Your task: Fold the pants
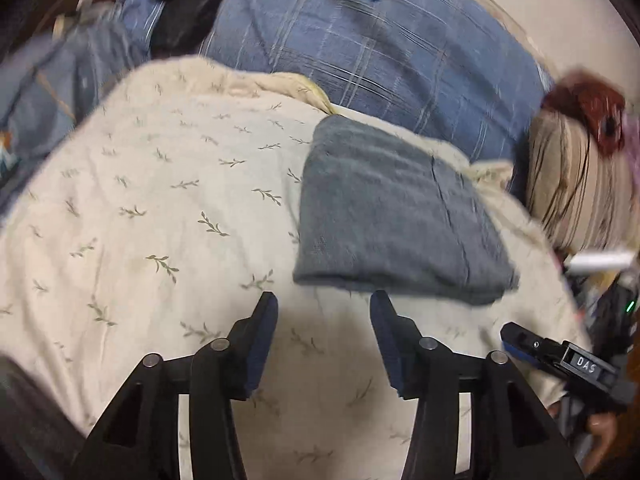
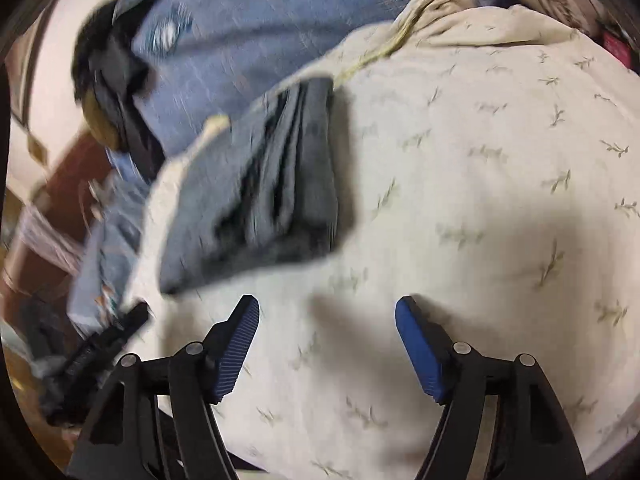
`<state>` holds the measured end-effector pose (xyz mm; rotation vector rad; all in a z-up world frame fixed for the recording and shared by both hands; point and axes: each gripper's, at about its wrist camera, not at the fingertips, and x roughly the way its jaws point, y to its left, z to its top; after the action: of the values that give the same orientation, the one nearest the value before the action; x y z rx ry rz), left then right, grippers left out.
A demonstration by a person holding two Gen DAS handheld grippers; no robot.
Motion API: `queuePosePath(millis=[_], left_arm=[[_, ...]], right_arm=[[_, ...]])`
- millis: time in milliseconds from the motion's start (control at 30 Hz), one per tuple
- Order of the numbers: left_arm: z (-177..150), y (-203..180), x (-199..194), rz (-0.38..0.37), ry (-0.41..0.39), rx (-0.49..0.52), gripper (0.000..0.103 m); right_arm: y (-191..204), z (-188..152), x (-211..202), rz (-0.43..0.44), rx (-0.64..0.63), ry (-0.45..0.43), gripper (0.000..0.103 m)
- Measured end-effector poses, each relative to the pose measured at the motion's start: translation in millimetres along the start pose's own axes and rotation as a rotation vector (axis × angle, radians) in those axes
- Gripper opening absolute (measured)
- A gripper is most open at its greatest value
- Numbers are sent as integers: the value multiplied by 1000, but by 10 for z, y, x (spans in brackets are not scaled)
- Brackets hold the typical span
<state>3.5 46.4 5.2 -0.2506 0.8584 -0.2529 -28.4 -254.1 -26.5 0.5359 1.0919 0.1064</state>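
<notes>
The left claw [image 1: 324,300] stands with its jaws spread wide and nothing between them, hanging over the cream bedspread [image 1: 160,208] printed with small green leaf sprigs. Its blue-padded fingers [image 1: 264,344] are apart from the cloth beyond them. Just past the tips of this claw, a little to its right, lie the folded pants [image 1: 388,216], a compact grey-blue rectangle resting flat on the bedspread, with a seam running down the right part of the top layer. Beyond the pants, at their far side, sits a blue plaid pillow [image 1: 360,48], and to the right of the pants a striped cream cushion [image 1: 576,184] with a dark red item on top; both are blurred.

The right claw [image 2: 328,308] is likewise wide apart and holds nothing, hovering over the same bedspread [image 2: 480,184] and casting a soft shadow beneath its fingers. From this view the pants [image 2: 276,184] lie beyond and to the left of the claw, their stacked folded edges facing the camera, though motion blur smears the layers. The left claw's body appears as a dark blurred shape near the lower left of the pants, and the right claw's black housing shows at the lower right of the pants in the left wrist view.
</notes>
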Motion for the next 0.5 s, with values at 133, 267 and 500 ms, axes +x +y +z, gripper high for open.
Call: queuePosePath(millis=[133, 267, 500], left_arm=[[-183, -262, 218, 205, 60, 123, 68], [-218, -261, 247, 218, 75, 77, 72], [-309, -307, 204, 218, 84, 66, 77]], right_arm=[[244, -103, 114, -84, -140, -26, 91], [390, -201, 180, -184, -238, -39, 92], [479, -350, 201, -289, -270, -46, 96]])
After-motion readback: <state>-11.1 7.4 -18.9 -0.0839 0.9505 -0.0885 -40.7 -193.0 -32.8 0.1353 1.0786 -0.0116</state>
